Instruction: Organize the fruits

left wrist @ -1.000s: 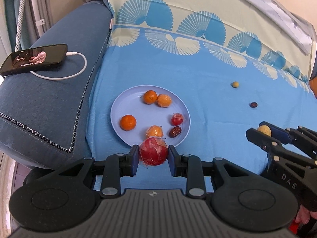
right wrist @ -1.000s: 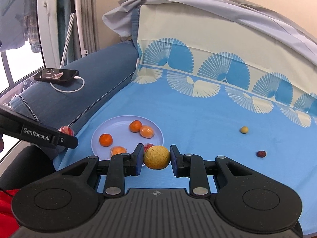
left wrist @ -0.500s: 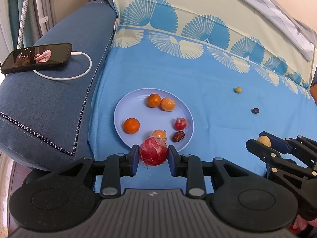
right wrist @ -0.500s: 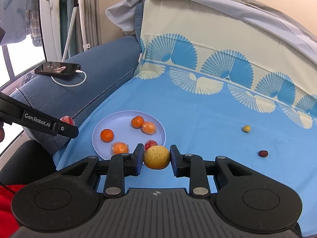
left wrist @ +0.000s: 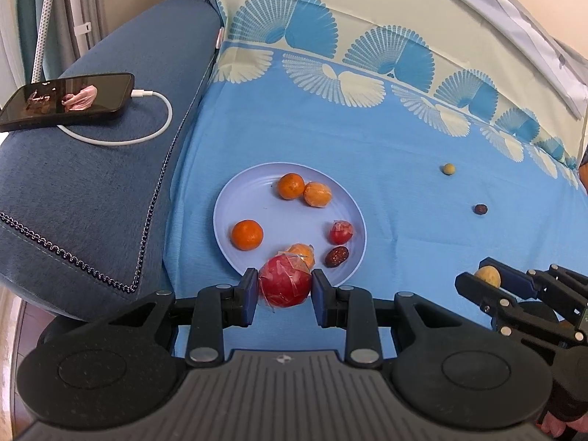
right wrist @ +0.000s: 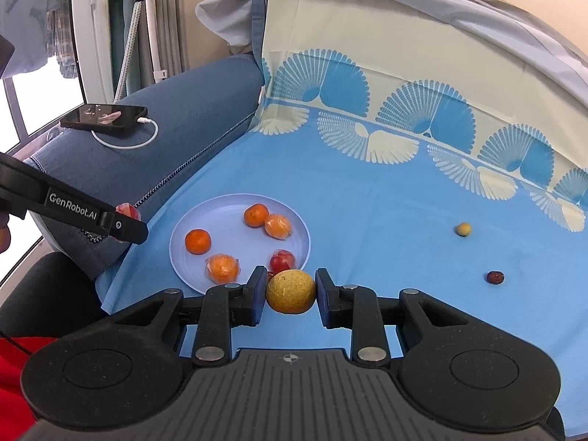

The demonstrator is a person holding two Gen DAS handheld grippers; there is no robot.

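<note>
Little is changing over the last second: in the left wrist view the round pale-blue plastic plate (left wrist: pixel 257 198) is sitting slightly lower and nearer than a moment ago, while both fruits are staying clamped. Judged from this, the carry toward the plate is still under way and neither fruit is yet delivered.

Surface and room, largest first. A bed covered by a blue sheet with cream fan motifs (left wrist: pixel 367 139) is bearing the plate; left of the plate, a dark-blue fabric bolster (left wrist: pixel 92 191) is carrying a black smartphone (left wrist: pixel 70 99) on a white charging cable (left wrist: pixel 154 132).

The left tongs (left wrist: pixel 283 286) are gripping a red round fruit in clear wrap (left wrist: pixel 284 284), hovering at the plate's near rim. The right tongs (right wrist: pixel 290 291) are clenching a yellow-brown speckled round fruit (right wrist: pixel 291 291), just right of the plate's near edge.

On the plate are lying three bare or wrapped orange mandarins (left wrist: pixel 247 234), a fourth (left wrist: pixel 302 253) behind the red fruit, a small red wrapped fruit (left wrist: pixel 341 232) and a dark red date (left wrist: pixel 336 256). Well right of the plate, a small yellow ball-shaped fruit (left wrist: pixel 448 169) and a small dark fruit (left wrist: pixel 480 209) are remaining loose on the sheet.
</note>
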